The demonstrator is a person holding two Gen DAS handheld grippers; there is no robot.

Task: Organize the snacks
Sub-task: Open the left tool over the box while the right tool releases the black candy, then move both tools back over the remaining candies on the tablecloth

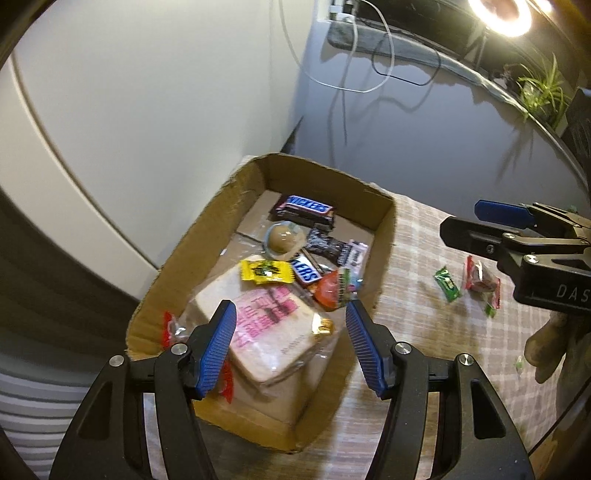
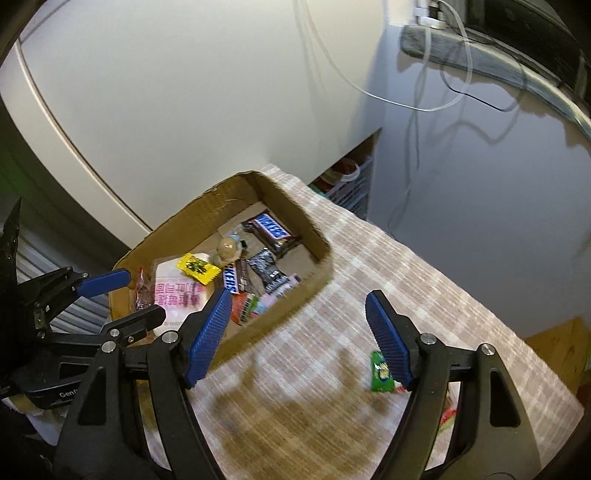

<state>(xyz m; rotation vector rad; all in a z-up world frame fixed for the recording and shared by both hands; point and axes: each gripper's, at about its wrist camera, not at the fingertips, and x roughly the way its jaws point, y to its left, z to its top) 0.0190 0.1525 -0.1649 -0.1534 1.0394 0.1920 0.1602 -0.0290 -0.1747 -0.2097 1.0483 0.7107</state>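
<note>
A cardboard box (image 1: 384, 221) sits on the checked tablecloth and holds several snacks: a Snickers bar (image 1: 304, 207), a yellow candy (image 1: 266, 272), a round wrapped sweet (image 1: 282, 240) and a bagged bread slice (image 1: 269, 336). My left gripper (image 1: 290, 317) is open and empty above the bread. A green candy (image 1: 447, 284) and a red-wrapped snack (image 1: 482, 282) lie on the cloth right of the box. My right gripper (image 2: 295, 332) is open and empty above the cloth beside the box (image 2: 314, 288), with the green candy (image 2: 380, 371) by its right finger.
A white rounded appliance (image 1: 129, 110) stands behind the box. Cables (image 1: 369, 66) hang down the wall at the back. A ring light (image 1: 500, 14) and a plant (image 1: 543, 88) are at the far right. A shelf gap with packages (image 2: 347, 181) lies behind the table.
</note>
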